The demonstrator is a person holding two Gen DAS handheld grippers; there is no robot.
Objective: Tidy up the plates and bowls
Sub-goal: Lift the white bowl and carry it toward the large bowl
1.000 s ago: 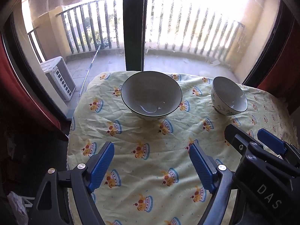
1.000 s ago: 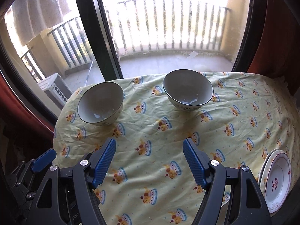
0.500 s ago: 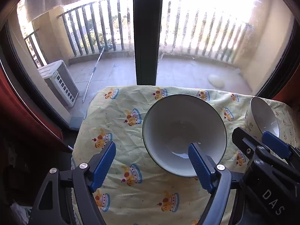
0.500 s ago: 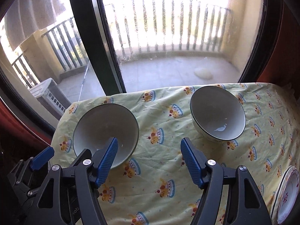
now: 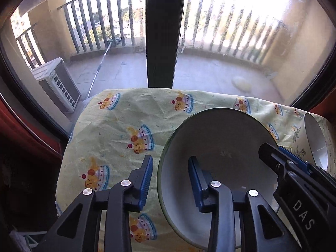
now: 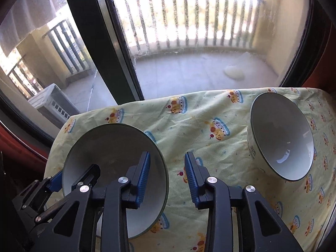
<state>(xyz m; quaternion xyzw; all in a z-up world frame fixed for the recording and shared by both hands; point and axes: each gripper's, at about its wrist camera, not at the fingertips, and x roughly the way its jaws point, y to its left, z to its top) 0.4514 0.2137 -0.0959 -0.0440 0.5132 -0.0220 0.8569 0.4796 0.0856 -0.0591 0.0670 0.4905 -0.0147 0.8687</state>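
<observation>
A wide white bowl with a dark green rim (image 5: 222, 147) sits on the yellow cartoon tablecloth (image 5: 126, 121). My left gripper (image 5: 170, 180) straddles its left rim, one blue pad outside and one inside, with a gap to the rim. My right gripper (image 6: 167, 178) straddles the right rim of the same bowl (image 6: 113, 151), also part closed. The right gripper's body shows in the left wrist view (image 5: 294, 180). A deeper white bowl with a leaf pattern (image 6: 281, 138) stands to the right, and its edge shows in the left wrist view (image 5: 315, 138).
The table's far edge (image 6: 189, 98) runs along a glass balcony door with a dark frame post (image 5: 161, 31). An air conditioner unit (image 5: 56, 84) stands outside. Dark red curtain (image 5: 25, 130) hangs at the left.
Both grippers moved forward to the wide bowl and narrowed their jaws around its opposite rims. The plate seen earlier at the right has left the right wrist view.
</observation>
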